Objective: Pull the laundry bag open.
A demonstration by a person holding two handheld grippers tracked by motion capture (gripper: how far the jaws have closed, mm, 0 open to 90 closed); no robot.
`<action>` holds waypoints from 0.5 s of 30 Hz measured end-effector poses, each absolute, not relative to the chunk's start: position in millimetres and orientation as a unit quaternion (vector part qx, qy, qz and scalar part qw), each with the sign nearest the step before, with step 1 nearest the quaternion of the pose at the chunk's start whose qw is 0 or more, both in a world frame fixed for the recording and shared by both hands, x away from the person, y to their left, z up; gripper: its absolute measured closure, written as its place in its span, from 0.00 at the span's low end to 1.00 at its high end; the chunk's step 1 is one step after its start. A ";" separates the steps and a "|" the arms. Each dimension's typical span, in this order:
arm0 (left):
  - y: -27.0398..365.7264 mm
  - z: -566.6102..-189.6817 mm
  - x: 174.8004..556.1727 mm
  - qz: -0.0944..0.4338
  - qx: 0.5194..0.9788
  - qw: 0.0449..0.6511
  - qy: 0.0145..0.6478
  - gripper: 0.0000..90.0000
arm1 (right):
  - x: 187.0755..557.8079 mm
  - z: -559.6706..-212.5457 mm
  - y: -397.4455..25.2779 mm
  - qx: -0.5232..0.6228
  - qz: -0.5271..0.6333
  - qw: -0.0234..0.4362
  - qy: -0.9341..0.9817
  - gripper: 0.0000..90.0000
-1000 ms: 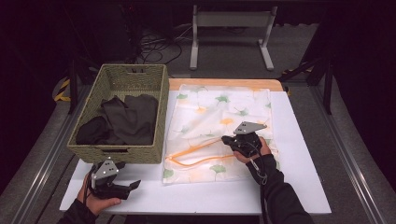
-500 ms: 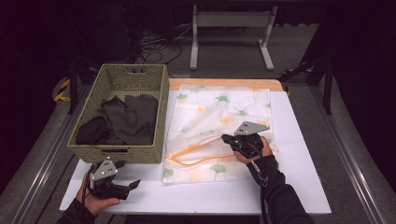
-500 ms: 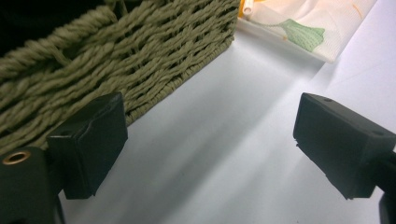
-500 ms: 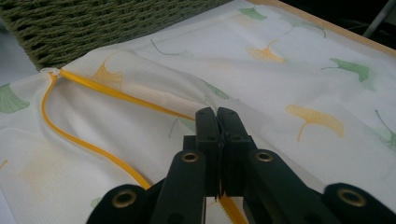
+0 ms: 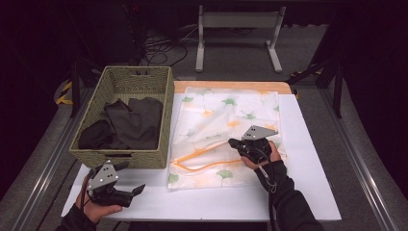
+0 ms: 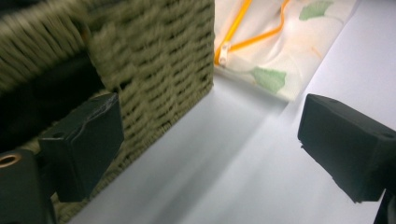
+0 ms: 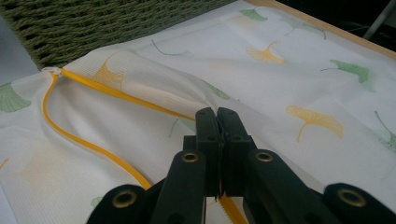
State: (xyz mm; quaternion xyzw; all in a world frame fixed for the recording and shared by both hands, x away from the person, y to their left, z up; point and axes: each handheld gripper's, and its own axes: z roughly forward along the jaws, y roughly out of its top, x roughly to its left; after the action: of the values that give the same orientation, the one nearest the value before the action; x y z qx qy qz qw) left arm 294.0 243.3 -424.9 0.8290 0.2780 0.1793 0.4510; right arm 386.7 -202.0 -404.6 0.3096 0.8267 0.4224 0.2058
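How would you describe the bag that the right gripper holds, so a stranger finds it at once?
On the white table, right of the woven basket, lies a flat white mesh bag. Its ginkgo leaf print and orange zipper set it apart from the basket's dark clothes.

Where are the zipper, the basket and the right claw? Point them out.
zipper [image 7: 84, 141], right gripper view, orange lower run.
basket [image 5: 121, 156], high view, front wall.
right claw [image 5: 234, 143], high view, shut tips on the zipper.

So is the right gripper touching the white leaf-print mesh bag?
Touching: in the right gripper view, the right gripper has its jaws shut on the bag's orange zip edge.
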 end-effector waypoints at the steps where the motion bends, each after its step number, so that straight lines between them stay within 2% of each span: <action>1: 243.8 -420.2 293.2 0.180 0.826 0.457 0.276 0.08 | 386.9 -404.7 -201.9 0.309 0.422 0.206 0.827 0.98; 8: 245.8 -381.6 305.1 0.215 0.822 0.461 0.257 0.06 | 384.7 -402.0 -202.5 0.305 0.424 0.206 0.828 0.98; 12: 246.0 -352.2 324.7 0.242 0.821 0.451 0.255 0.06 | 383.6 -402.5 -201.9 0.306 0.425 0.205 0.827 0.98; 15: 246.4 -339.3 343.6 0.243 0.825 0.438 0.261 0.05 | 381.6 -402.2 -201.3 0.303 0.424 0.206 0.828 0.98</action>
State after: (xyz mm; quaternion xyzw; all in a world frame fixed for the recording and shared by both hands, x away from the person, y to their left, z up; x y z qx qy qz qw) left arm 343.6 246.4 -339.3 0.8252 0.2615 0.2429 0.4378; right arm 381.6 -201.3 -402.2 0.3029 0.8282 0.4243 0.2056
